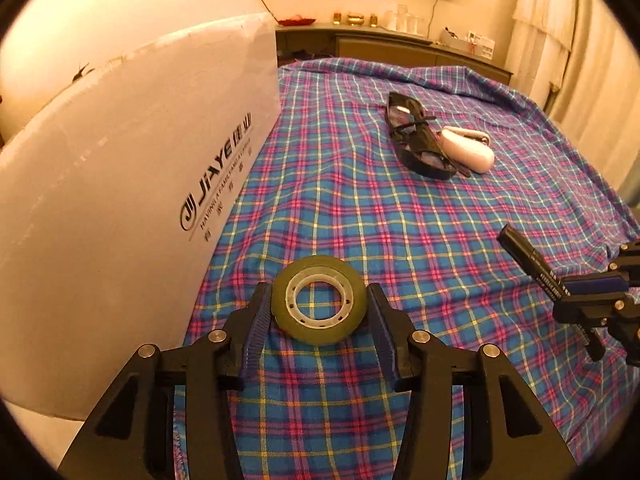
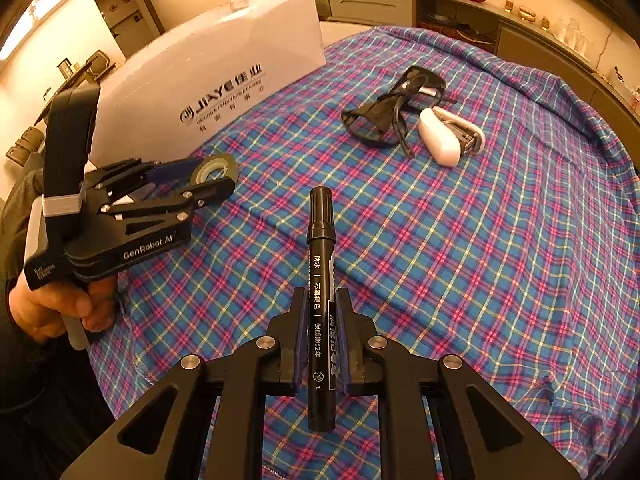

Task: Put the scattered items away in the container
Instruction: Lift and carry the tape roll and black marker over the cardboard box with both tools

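My left gripper (image 1: 319, 294) is shut on a roll of clear tape (image 1: 319, 304) and holds it just above the plaid cloth, beside the white foam box (image 1: 120, 168). My right gripper (image 2: 321, 300) is shut on a black marker (image 2: 321, 280), cap pointing forward. The left gripper (image 2: 212, 182) with the tape (image 2: 214, 168) also shows in the right wrist view, next to the box (image 2: 224, 64). The right gripper (image 1: 592, 292) and marker (image 1: 528, 260) show at the right edge of the left wrist view.
Black glasses (image 1: 416, 140) and a white stapler-like item (image 1: 468, 148) lie together further back on the plaid-covered table (image 1: 360, 200). They also show in the right wrist view: glasses (image 2: 384, 112), white item (image 2: 440, 136). A sideboard with small objects (image 1: 360, 36) stands behind.
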